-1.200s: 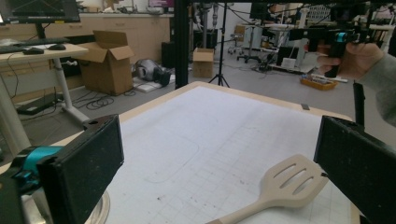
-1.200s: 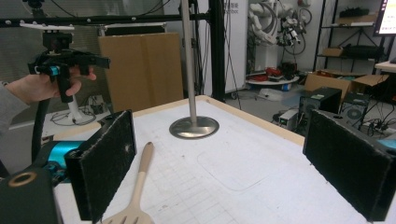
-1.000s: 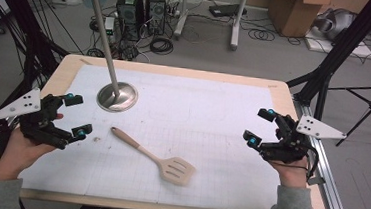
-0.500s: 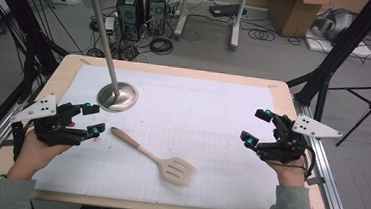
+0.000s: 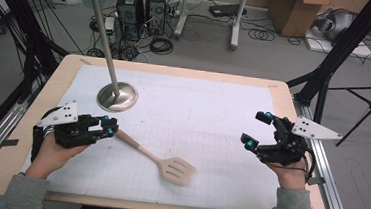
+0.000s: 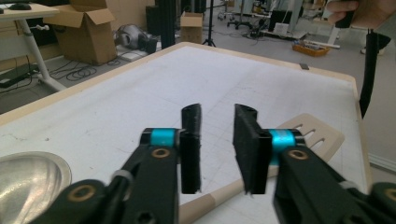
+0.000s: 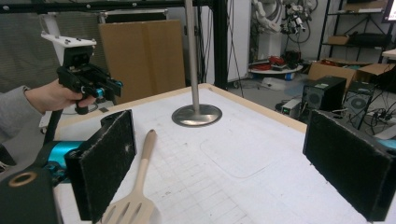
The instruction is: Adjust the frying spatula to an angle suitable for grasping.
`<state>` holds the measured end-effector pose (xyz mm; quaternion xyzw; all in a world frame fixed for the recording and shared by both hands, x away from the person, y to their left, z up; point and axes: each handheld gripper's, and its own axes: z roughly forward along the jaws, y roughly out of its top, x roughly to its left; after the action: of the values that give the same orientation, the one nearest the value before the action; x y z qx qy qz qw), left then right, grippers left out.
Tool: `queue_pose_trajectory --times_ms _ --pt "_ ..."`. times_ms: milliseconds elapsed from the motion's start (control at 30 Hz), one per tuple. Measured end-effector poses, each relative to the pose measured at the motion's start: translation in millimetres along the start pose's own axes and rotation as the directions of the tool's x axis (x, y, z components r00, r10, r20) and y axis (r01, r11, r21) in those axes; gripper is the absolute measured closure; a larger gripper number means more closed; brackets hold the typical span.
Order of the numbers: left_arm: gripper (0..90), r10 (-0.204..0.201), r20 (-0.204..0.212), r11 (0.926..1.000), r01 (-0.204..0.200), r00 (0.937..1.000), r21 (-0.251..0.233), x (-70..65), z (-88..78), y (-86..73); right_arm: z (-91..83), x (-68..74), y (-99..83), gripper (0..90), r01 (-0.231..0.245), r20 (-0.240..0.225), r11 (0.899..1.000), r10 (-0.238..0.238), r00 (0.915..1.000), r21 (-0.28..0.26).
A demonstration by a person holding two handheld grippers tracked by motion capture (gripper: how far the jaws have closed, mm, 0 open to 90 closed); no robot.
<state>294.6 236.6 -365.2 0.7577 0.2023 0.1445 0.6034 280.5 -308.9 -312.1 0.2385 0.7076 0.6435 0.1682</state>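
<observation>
Now the wooden spatula (image 5: 155,156) lies flat on the white mat of the table (image 5: 176,68), toward the near edge and left of centre, handle end pointing at the left edge, slotted blade toward the middle. Left gripper (image 5: 105,127) sits low over the handle's tip; its jaws have just been closing and now stand narrow, a slim gap between the pads. From the left gripper view the gripper (image 6: 217,140) looks along the spatula (image 6: 299,137): the handle passes below the pads, not yet pinched as far as can be told, and the blade shows past the right jaw. Left hand (image 5: 52,151) grips the tool from the near-left corner side. Right gripper (image 5: 257,129) hovers near the right edge, well apart from the spatula, jaws wide, nothing between them; the right gripper view confirms the broad gap (image 7: 219,163), with the spatula (image 7: 137,186) lying just beside its left pad. Metal stand (image 5: 117,96) rests on its round base toward the far-left part of the mat, its pole leaning up toward the far edge.
</observation>
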Motion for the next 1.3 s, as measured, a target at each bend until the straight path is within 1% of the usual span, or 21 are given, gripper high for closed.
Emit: queue_pose_trajectory --times_ms 33,67,100,133,267,300,433,500,667,733,833,867,900,933,1000,1067,1100,1133,1167,1200,1300 --pt "77.6 0.001 0.001 1.0000 -0.001 1.0000 0.005 0.0 1.4 -1.1 -0.7 0.3 -0.6 8.6 -0.007 0.001 1.000 0.007 1.0000 -0.001" --pt "77.6 0.010 0.000 0.9999 -0.010 0.9999 0.010 0.0 2.6 -2.3 -0.7 0.3 -0.6 8.6 -0.007 0.001 1.000 0.007 1.0000 -0.001" --pt "84.3 0.019 0.007 0.9995 -0.020 0.9998 0.023 0.2 5.2 -4.9 -1.4 -0.1 -1.0 8.5 -0.005 0.002 1.000 0.005 1.0000 -0.003" --pt "87.9 0.019 0.007 0.9995 -0.020 0.9998 0.023 0.2 5.2 -4.9 -1.4 -0.1 -1.0 8.5 -0.005 0.002 1.000 0.005 1.0000 -0.003" --pt "89.6 0.011 0.025 0.9991 -0.012 0.9996 0.040 -0.3 12.6 -8.0 -2.1 0.4 -1.2 8.6 -0.011 0.006 1.000 0.011 0.9999 -0.001" --pt "89.6 0.016 0.038 0.9979 -0.019 0.9992 0.062 -2.0 18.6 -9.0 -2.2 0.3 -1.4 8.5 -0.007 0.006 1.000 0.007 1.0000 0.002" --pt "89.6 0.013 0.055 0.9965 -0.018 0.9984 0.082 -3.7 28.0 -11.3 -2.5 1.2 -2.2 8.6 -0.008 0.005 1.000 0.008 1.0000 0.008" --pt "89.6 -0.006 0.072 0.9954 -0.001 0.9974 0.096 -3.5 36.5 -14.2 -3.6 1.7 -2.7 8.6 -0.011 0.007 1.000 0.010 0.9999 0.008" --pt "89.6 -0.033 0.070 0.9920 0.024 0.9970 0.124 -2.2 46.0 -19.0 -7.0 2.2 -3.0 8.5 -0.005 0.012 1.000 0.005 0.9999 0.004" --pt "89.6 -0.033 0.081 0.9904 0.022 0.9962 0.137 -3.0 50.1 -21.3 -8.9 2.6 -3.1 8.5 -0.009 0.019 1.000 0.009 0.9998 0.001" --pt "89.6 -0.023 0.130 0.9876 0.002 0.9912 0.157 -8.3 62.3 -25.4 -11.7 3.1 -4.0 8.5 -0.012 0.022 1.000 0.012 0.9997 0.001" --pt "89.6 -0.023 0.130 0.9876 0.002 0.9912 0.157 -8.3 62.3 -25.4 -12.3 3.0 -4.3 8.6 -0.011 0.023 1.000 0.011 0.9997 0.002" --pt "89.6 -0.020 0.153 0.9841 -0.007 0.9881 0.177 -10.3 68.9 -27.6 -12.5 3.2 -4.6 8.5 -0.011 0.024 1.000 0.011 0.9996 0.000" --pt "89.6 -0.020 0.153 0.9841 -0.007 0.9881 0.177 -10.3 68.9 -27.6 -13.2 3.6 -4.8 8.6 -0.015 0.025 1.000 0.015 0.9996 0.003" --pt "89.6 -0.027 0.178 0.9789 -0.010 0.9836 0.204 -12.8 78.6 -31.7 -14.0 4.0 -5.0 8.5 -0.014 0.026 1.000 0.014 0.9996 -0.001" --pt "89.6 -0.030 0.185 0.9768 -0.011 0.9823 0.214 -13.3 81.5 -33.2 -15.1 4.4 -4.9 8.6 -0.015 0.025 1.000 0.015 0.9996 0.002" --pt "89.6 -0.030 0.194 0.9738 -0.015 0.9805 0.227 -13.5 84.2 -34.7 -15.8 4.3 -4.8 8.5 -0.011 0.029 1.000 0.011 0.9995 0.000" --pt "89.6 -0.033 0.204 0.9680 -0.020 0.9784 0.250 -14.0 89.8 -37.8 -17.6 5.0 -4.9 8.5 -0.016 0.029 1.000 0.016 0.9995 0.000" --pt "89.5 -0.033 0.204 0.9680 -0.020 0.9784 0.250 -14.0 89.8 -37.8 -17.6 5.0 -4.9 8.5 -0.016 0.029 1.000 0.016 0.9995 0.000" --pt "89.6 -0.039 0.210 0.9636 -0.019 0.9770 0.267 -14.7 94.9 -40.3 -18.8 5.2 -5.0 8.5 -0.017 0.031 1.000 0.017 0.9994 -0.003" --pt "89.6 -0.039 0.210 0.9606 -0.021 0.9769 0.277 -15.4 99.0 -41.8 -20.1 5.4 -5.4 8.5 -0.015 0.033 1.000 0.015 0.9993 -0.005"
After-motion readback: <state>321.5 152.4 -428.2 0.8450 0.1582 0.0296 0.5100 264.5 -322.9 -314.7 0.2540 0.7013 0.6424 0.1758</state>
